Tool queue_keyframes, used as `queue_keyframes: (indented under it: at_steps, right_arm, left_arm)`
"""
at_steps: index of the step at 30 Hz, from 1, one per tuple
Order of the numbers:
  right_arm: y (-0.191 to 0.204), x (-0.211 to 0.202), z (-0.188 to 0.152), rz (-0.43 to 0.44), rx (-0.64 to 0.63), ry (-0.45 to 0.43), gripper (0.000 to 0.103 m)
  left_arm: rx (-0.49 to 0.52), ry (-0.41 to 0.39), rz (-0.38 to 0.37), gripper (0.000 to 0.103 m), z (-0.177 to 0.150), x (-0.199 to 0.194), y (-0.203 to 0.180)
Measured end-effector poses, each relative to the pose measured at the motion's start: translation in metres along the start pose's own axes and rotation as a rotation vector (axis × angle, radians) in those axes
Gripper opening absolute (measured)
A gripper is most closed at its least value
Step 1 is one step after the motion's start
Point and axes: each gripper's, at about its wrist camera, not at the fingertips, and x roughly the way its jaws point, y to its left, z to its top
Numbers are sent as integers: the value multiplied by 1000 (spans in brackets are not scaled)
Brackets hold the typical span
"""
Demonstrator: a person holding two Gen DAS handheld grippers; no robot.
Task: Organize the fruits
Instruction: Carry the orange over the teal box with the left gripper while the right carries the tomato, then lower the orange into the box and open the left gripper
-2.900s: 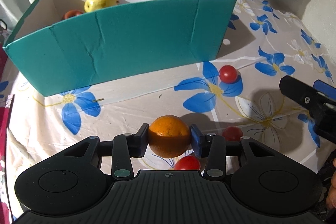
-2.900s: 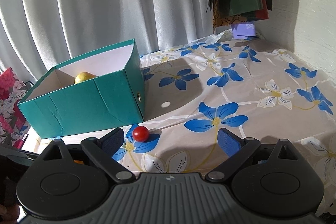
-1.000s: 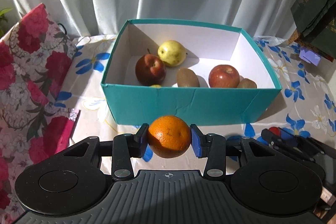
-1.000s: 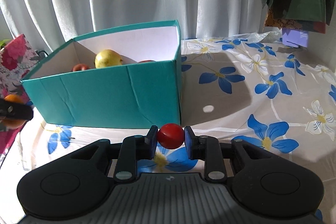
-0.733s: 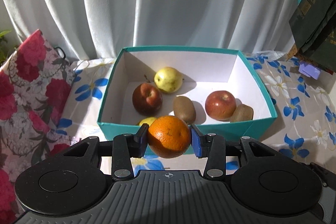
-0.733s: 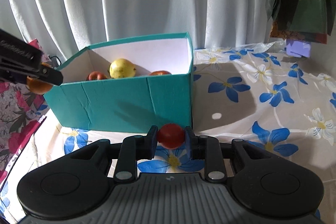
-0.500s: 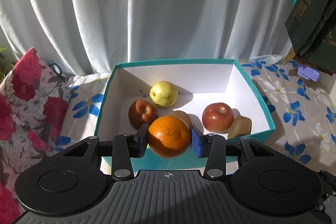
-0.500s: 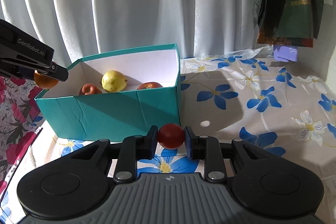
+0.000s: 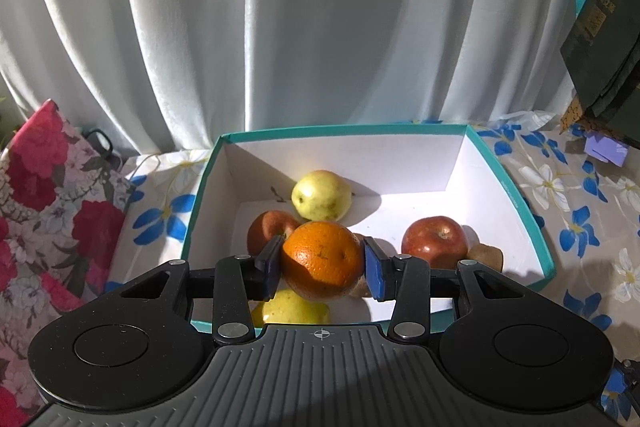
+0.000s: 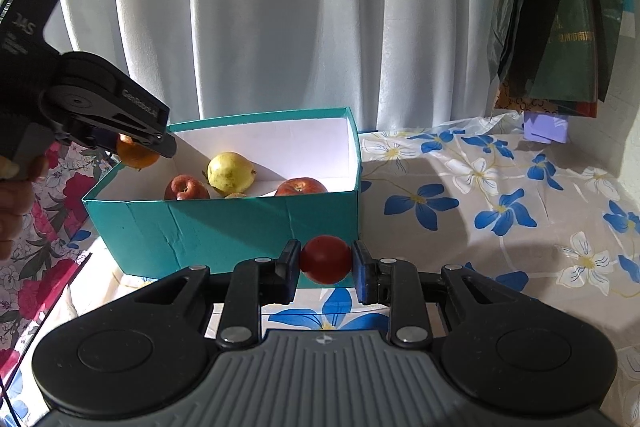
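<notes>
I have the orange (image 9: 322, 261) clamped between the blue pads of my left gripper (image 9: 322, 263), held above the near-left part of the teal box (image 9: 516, 195); the squeeze falls across its widest part, which I judge keeps the round fruit from rolling out. Just past it, inside the box, sit a dark red apple (image 9: 266, 233) and a yellow-green pear (image 9: 321, 195); another yellow fruit (image 9: 291, 311) lies below the gripper, and a second red apple (image 9: 435, 241) with a kiwi (image 9: 486, 255) lies off to its right. The middle of the white floor looks bare, so lowering there should avoid knocking the others.

My right gripper (image 10: 326, 265) is closed on a small red tomato (image 10: 325, 265), held in front of the box's near wall, above the flowered tabletop (image 10: 500, 187). I judge it waits there so the two grippers do not crowd the opening. Beyond hangs a white curtain (image 9: 280, 27).
</notes>
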Motion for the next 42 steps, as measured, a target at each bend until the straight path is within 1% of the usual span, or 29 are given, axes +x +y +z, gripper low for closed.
queue_keyframes:
  at_steps: [8, 17, 28, 31, 36, 42]
  right_arm:
    - [3, -4, 3, -3, -7, -17, 26]
    - [6, -5, 5, 5, -11, -29, 26]
    - [6, -4, 5, 5, -10, -30, 26]
    - [6, -4, 5, 4, -10, -30, 26]
    - [6, -4, 5, 3, -9, -28, 26]
    - [6, -4, 7, 0, -10, -30, 26]
  left_arm:
    - [-7, 7, 3, 46, 3, 21, 4]
    - [-6, 6, -12, 46, 4, 36, 4]
    - [-2, 28, -9, 46, -1, 70, 3]
    - [0, 42, -12, 46, -4, 79, 4]
    - [-8, 96, -15, 46, -11, 95, 7]
    - [-22, 129, -12, 46, -16, 104, 10]
